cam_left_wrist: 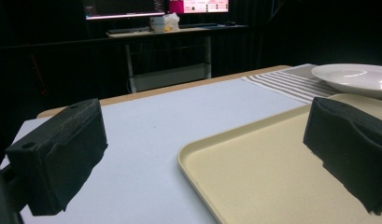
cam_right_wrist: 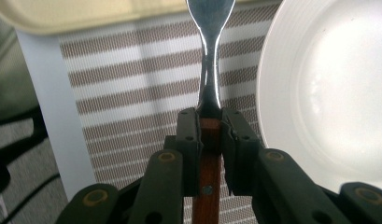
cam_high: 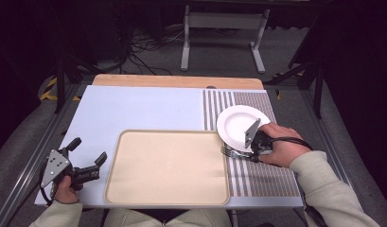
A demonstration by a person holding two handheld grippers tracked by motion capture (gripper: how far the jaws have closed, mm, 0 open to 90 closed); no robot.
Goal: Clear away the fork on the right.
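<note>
One fork (cam_high: 230, 152), one plate (cam_high: 238, 124), one tray (cam_high: 166, 166)

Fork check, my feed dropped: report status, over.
Right gripper shut on wooden-handled steel fork, beside round white plate. Left gripper open, idle. Beige tray bare.

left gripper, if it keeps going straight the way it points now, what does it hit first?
Likely the beige tray: the open left gripper points at its near corner, low over the white board. If it clears the rim, the white plate lies farther along. Depth is unclear.
</note>
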